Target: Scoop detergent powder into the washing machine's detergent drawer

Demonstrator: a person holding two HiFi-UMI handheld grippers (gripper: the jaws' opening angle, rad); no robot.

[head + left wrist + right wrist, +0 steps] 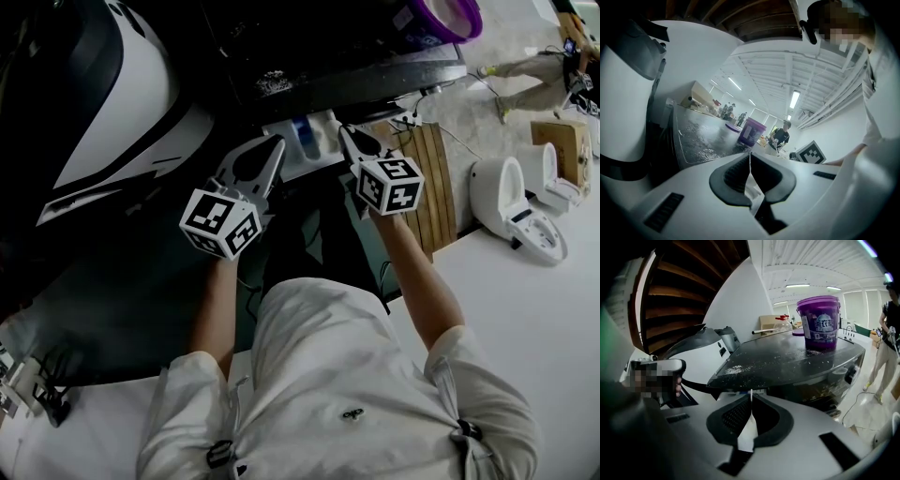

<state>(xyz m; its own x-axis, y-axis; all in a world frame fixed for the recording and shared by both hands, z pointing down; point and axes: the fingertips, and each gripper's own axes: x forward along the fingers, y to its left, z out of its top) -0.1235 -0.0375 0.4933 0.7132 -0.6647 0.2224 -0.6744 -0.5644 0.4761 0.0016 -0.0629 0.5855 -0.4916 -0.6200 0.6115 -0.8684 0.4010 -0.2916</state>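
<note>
Fingers pressed together, empty, on left gripper (278,141) and right gripper (345,131). Just beyond, the white plastic detergent drawer (317,145) looks pulled open; farther, the round purple plastic tub (441,17) stands on the dark washing machine top (787,357). Scooping seems unstarted.

Dim, fisheye-warped frames; ceiling-strip glare

A white toilet (511,202) stands on the floor near its right edge, another toilet (551,176) just beside it (a tan box (561,141) behind them). Wooden slats (436,178) lie left of them. A person (530,75) stands at the floor's top right corner.
</note>
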